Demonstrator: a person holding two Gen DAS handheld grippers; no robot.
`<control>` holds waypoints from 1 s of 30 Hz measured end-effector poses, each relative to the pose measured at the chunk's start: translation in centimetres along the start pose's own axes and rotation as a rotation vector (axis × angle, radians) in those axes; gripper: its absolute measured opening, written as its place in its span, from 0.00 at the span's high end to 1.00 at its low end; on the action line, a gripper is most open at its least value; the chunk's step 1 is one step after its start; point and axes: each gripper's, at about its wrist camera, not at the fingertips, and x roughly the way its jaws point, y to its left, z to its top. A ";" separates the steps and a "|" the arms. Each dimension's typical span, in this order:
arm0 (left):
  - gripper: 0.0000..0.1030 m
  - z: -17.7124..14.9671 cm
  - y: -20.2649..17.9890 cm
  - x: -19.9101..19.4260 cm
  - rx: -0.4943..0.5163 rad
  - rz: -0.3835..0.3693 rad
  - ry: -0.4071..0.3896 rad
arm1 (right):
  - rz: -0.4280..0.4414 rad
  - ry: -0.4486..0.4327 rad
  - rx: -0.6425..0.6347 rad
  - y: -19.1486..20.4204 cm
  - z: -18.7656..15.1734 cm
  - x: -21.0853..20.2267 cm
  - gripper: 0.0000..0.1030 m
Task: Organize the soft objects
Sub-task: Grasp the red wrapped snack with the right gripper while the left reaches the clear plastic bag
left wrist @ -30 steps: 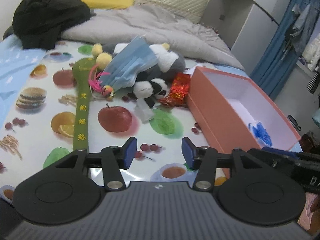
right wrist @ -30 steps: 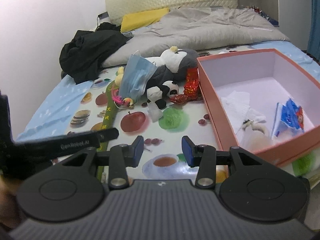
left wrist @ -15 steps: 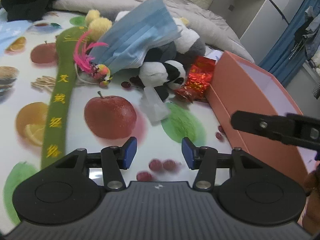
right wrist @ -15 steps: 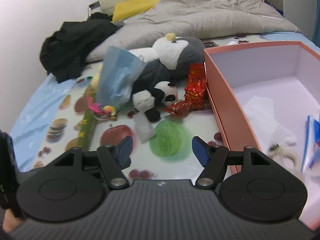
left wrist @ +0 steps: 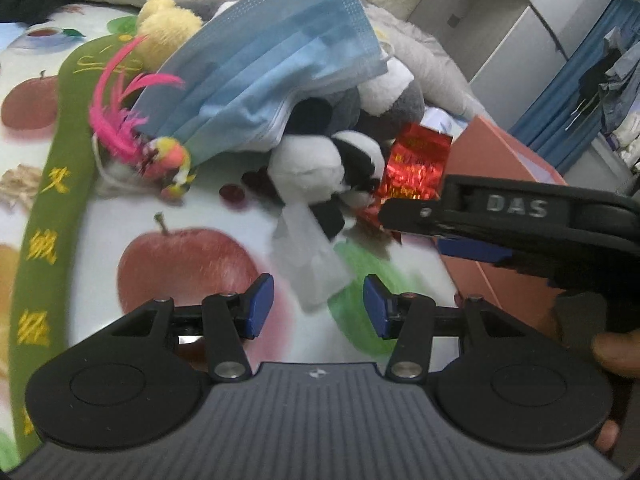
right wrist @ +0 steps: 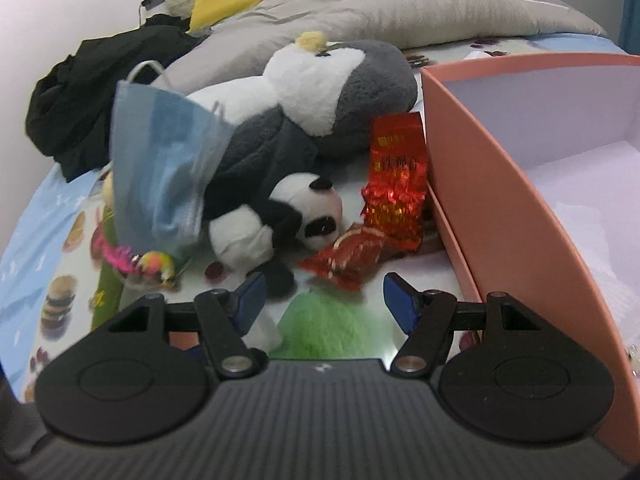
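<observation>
Right wrist view, black-and-white panda plush [right wrist: 280,216] lying sideways, blue mask [right wrist: 160,168] beside

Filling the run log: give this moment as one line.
left tongs: open, empty | right tongs: open, empty | ahead: panda plush, red foil packets | pink box: right of pile

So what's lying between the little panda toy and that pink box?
Two red foil packets lie between the panda and the box, clearest in the right wrist view.

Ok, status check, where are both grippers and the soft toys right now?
Left gripper open, empty. Right gripper open, empty, near red foil packets. Panda plush on the bed, face mask draped over the pile. Box alongside.
</observation>
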 end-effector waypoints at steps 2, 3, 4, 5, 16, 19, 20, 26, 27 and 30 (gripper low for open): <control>0.46 0.4 0.1 0.5 -0.006 -0.008 -0.004 | -0.020 0.004 -0.004 0.0 0.5 1.0 0.35; 0.46 0.5 0.2 0.8 -0.006 -0.015 -0.006 | -0.027 0.005 -0.005 0.1 0.7 1.5 0.35; 0.46 0.6 0.2 1.0 -0.005 -0.021 -0.007 | -0.032 0.005 -0.007 0.0 0.9 1.9 0.35; 0.46 0.7 0.1 1.1 -0.001 -0.024 -0.008 | -0.038 0.006 -0.011 0.0 1.0 2.3 0.35; 0.67 0.8 0.3 1.7 -0.019 0.000 -0.032 | -0.032 0.061 0.003 -0.7 1.2 4.8 0.51; 0.77 1.0 0.1 0.9 0.009 0.002 -0.036 | -0.041 0.059 -0.005 -0.7 1.2 4.2 0.58; 0.79 1.0 0.2 0.4 0.011 0.001 -0.037 | -0.040 0.061 -0.009 -0.7 1.2 3.9 0.58; 0.87 0.4 0.5 -1.7 0.014 0.013 -0.036 | -0.043 0.060 -0.044 -0.2 0.0 1.7 0.58; 0.88 0.2 0.5 -2.1 0.014 0.014 -0.035 | -0.041 0.062 -0.046 -0.1 -0.4 1.2 0.58; 0.95 -0.3 0.6 -3.2 0.009 0.022 -0.027 | -0.030 0.066 -0.052 0.7 -1.1 0.1 0.58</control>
